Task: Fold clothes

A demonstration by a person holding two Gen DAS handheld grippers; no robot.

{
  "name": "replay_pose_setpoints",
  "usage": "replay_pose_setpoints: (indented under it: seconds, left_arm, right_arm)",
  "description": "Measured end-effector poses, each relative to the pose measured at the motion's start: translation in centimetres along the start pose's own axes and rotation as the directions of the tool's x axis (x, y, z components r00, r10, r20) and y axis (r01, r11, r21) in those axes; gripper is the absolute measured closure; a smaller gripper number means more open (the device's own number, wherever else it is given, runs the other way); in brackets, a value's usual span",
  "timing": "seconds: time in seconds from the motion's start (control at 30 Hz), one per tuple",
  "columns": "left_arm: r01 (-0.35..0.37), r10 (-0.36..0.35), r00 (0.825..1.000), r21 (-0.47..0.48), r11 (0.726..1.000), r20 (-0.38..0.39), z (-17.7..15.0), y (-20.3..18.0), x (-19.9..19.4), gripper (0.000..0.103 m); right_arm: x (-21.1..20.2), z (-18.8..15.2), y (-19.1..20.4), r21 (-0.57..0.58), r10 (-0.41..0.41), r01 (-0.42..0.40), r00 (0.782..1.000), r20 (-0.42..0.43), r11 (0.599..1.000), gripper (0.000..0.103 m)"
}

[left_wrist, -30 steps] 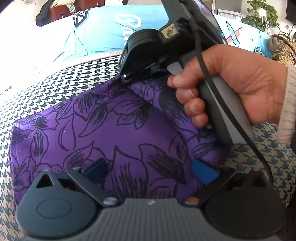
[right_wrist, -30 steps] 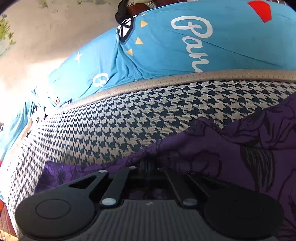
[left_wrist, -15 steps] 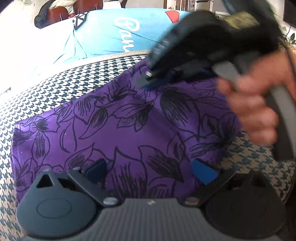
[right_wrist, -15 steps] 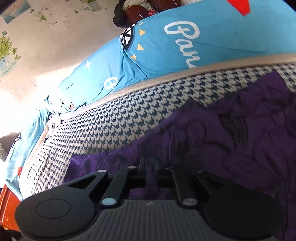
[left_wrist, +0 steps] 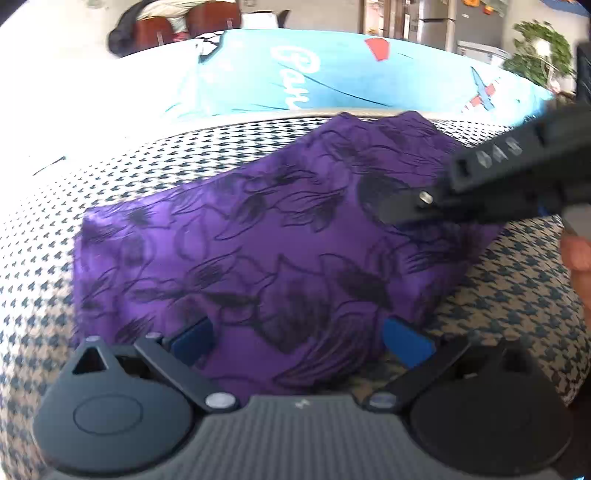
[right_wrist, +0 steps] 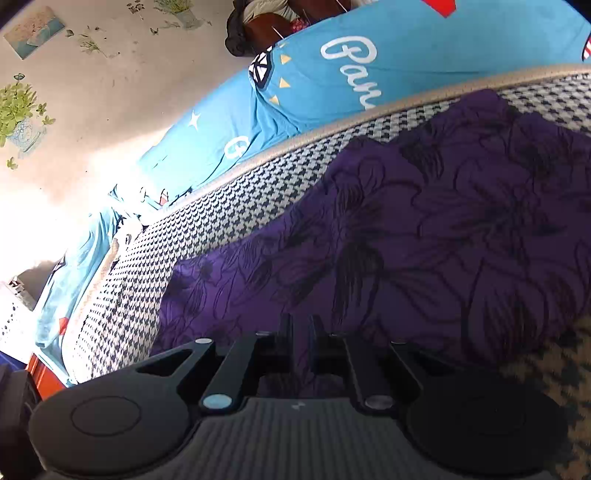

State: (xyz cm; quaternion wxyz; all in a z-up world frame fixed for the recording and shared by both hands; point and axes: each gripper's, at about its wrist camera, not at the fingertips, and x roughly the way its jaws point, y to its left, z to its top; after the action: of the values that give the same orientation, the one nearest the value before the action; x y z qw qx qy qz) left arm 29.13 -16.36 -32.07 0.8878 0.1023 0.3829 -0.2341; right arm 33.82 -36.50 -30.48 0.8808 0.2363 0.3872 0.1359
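Observation:
A purple garment (left_wrist: 258, 236) with black flower outlines lies flat on a houndstooth cushion (left_wrist: 129, 162). My left gripper (left_wrist: 295, 339) stands open at the garment's near edge. Its blue pads (left_wrist: 192, 339) sit wide apart on either side of that edge, and neither presses on the cloth. My right gripper (left_wrist: 388, 210) reaches in from the right, low over the garment's right part. Its fingers are together and no cloth hangs from them. In the right wrist view the right gripper (right_wrist: 301, 321) is shut, with the purple garment (right_wrist: 443, 229) spread out ahead of it.
Behind the cushion's piped border lies a blue sheet (left_wrist: 332, 74) with white lettering. A person's hand (left_wrist: 576, 254) holds the right gripper at the frame's right edge. Chairs (left_wrist: 207, 18) and a potted plant (left_wrist: 539, 55) stand far back.
My right gripper has drawn back to the right, away from the garment's far edge. That edge stays where it lay. The left wrist view has shifted a little across the cushion.

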Motion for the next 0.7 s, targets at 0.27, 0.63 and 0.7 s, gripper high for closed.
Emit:
replay_pose_setpoints:
  seconds: [0.27,0.63,0.7]
  left_arm:
    - [-0.065,0.066,0.998,-0.104,0.992,0.006,-1.1,3.1,-1.4,0.0]
    - [-0.09,0.091,0.996,-0.144,0.985,-0.001,-2.4,5.0,-2.3,0.0]
    - [-0.088,0.089,0.996,-0.14,0.986,-0.001,-2.6,4.9,-2.5,0.0]
  right_arm:
    - [0.2,-1.9,-0.4,-0.002,-0.053,0.053,0.998,-0.036,0.999,0.093]
    - [-0.3,-4.0,0.0,-0.04,-0.104,0.104,0.995,-0.004,0.994,0.1]
    - [-0.5,-4.3,0.1,-0.047,-0.111,0.111,0.994,-0.001,0.993,0.1]
